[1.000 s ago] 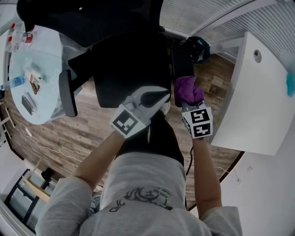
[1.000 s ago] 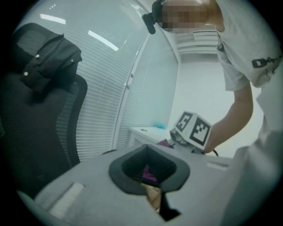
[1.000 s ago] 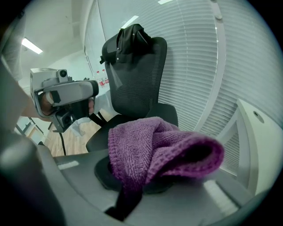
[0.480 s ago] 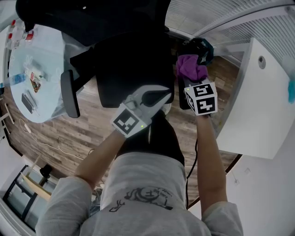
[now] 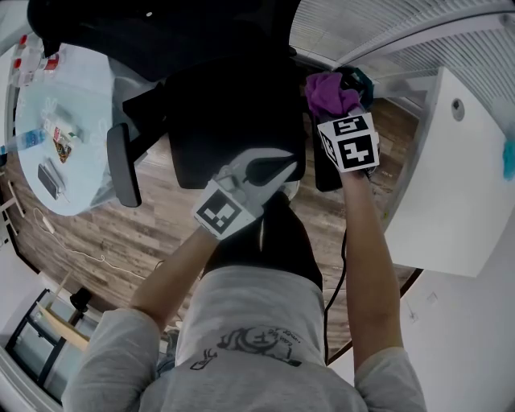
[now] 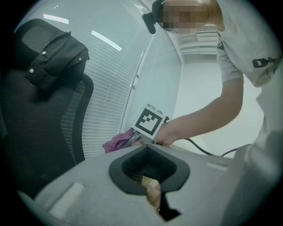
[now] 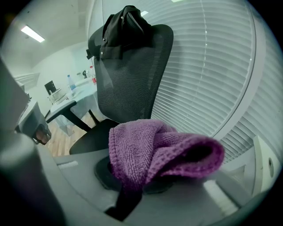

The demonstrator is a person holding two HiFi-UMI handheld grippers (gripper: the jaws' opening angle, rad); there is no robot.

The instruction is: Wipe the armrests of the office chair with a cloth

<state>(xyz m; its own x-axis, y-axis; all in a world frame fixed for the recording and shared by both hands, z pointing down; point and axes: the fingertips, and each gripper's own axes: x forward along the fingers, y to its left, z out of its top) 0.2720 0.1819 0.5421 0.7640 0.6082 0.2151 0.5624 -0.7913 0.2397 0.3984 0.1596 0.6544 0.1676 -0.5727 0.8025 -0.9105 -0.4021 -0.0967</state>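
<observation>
The black office chair point(image 5: 233, 121) stands in front of me, and its mesh back point(image 7: 132, 75) fills the right gripper view. My right gripper point(image 5: 334, 109) is shut on a purple cloth point(image 5: 328, 92) point(image 7: 154, 152) and holds it over the far end of the chair's right armrest point(image 5: 324, 175). The left armrest point(image 5: 121, 165) is apart from both grippers. My left gripper point(image 5: 278, 166) point(image 6: 152, 194) hovers at the seat's front edge, shut with nothing in it. From the left gripper view I see the cloth point(image 6: 118, 141) beside the right gripper's marker cube point(image 6: 150, 121).
A dark jacket point(image 7: 121, 24) hangs over the chair back. A pale round table point(image 5: 84, 105) with bottles and small items stands at the left. A white desk point(image 5: 451, 185) is close on the right. Window blinds point(image 5: 386, 20) run behind, and a cable point(image 5: 334, 282) lies on the wooden floor.
My right gripper has slid forward along the right armrest with the purple cloth, away from me. The left gripper has stayed where it was.
</observation>
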